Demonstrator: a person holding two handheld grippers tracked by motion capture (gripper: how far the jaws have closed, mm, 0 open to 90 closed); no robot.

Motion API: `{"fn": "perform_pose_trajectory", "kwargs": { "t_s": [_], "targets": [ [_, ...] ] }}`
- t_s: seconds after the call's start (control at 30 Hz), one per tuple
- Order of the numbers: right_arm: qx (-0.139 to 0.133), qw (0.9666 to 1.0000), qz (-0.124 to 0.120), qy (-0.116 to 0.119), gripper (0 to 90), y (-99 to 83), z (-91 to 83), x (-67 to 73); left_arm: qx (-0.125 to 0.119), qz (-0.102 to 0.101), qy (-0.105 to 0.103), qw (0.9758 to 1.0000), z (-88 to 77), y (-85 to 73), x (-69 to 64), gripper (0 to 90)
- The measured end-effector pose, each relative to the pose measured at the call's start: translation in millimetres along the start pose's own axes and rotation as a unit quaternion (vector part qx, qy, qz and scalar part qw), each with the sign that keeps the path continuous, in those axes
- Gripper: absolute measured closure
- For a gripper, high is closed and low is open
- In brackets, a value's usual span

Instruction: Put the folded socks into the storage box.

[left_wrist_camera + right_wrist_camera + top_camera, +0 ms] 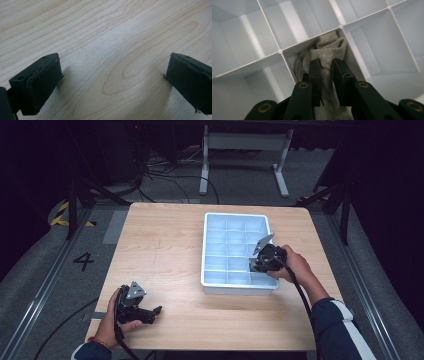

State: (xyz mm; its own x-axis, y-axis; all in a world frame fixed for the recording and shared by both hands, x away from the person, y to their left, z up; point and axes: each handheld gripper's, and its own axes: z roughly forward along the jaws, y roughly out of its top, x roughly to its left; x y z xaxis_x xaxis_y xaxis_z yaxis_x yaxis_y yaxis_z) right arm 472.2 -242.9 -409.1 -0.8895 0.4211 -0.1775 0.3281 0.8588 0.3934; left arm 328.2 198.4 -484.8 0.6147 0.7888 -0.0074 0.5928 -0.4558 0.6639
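A grey sock [329, 47] lies bunched in one compartment of the white divided tray [249, 66]. Its near end runs up between the jaws of my right gripper [326, 62], which are almost together and pinch the fabric. From the high view, that right gripper [256, 265] points down into the near right part of the tray [235, 215]. My left gripper [156, 312] rests on the wooden table [165, 250] at the near left corner. In its own view the left gripper [112, 80] stands wide open over bare wood, nothing between the pads.
The tray has several compartments, and those around the sock hold nothing. Beyond the table's far edge are a white desk frame [245, 150] and cables on the grey floor. Dark stands flank the table on both sides.
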Motion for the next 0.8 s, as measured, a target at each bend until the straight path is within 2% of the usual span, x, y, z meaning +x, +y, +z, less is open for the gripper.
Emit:
{"fn": "perform_pose_trajectory", "kwargs": {
  "t_s": [0.1,0.2,0.43,0.47,0.53,0.67,0.8],
  "targets": [
    [-0.026,0.9996,0.012,-0.002,73.3,-2.6,-7.6,-2.1,0.0,0.0,0.0,1.0,0.0,0.0,0.0,0.7],
    [-0.04,0.999,0.019,-0.003,70.1,-4.5,-13.5,-2.2,0.001,0.0,0.0,1.0,-0.2,0.1,-0.1,0.7],
    [-0.069,0.9974,0.021,-0.004,68.2,-7.6,-27.8,0.3,0.001,0.0,-0.001,1.0,-0.1,0.0,0.0,0.7],
    [-0.079,0.9965,0.025,-0.01,66.7,-8.9,-31.9,1.5,0.0,0.0,0.0,1.0,0.0,0.0,-0.1,0.7],
    [-0.09,0.9955,0.027,-0.007,64.5,-10.9,-36.4,2.4,0.0,0.0,0.0,1.0,0.0,0.0,0.0,0.8],
    [-0.099,0.9947,0.028,-0.008,62.6,-13.9,-41.3,5.2,0.0,0.0,0.0,1.0,0.0,0.0,-0.1,0.8],
    [-0.11,0.9933,0.031,-0.018,56.7,-19.5,-46.9,8.7,0.0,0.0,0.0,1.0,0.0,0.0,-0.1,0.8]
  ]
}}
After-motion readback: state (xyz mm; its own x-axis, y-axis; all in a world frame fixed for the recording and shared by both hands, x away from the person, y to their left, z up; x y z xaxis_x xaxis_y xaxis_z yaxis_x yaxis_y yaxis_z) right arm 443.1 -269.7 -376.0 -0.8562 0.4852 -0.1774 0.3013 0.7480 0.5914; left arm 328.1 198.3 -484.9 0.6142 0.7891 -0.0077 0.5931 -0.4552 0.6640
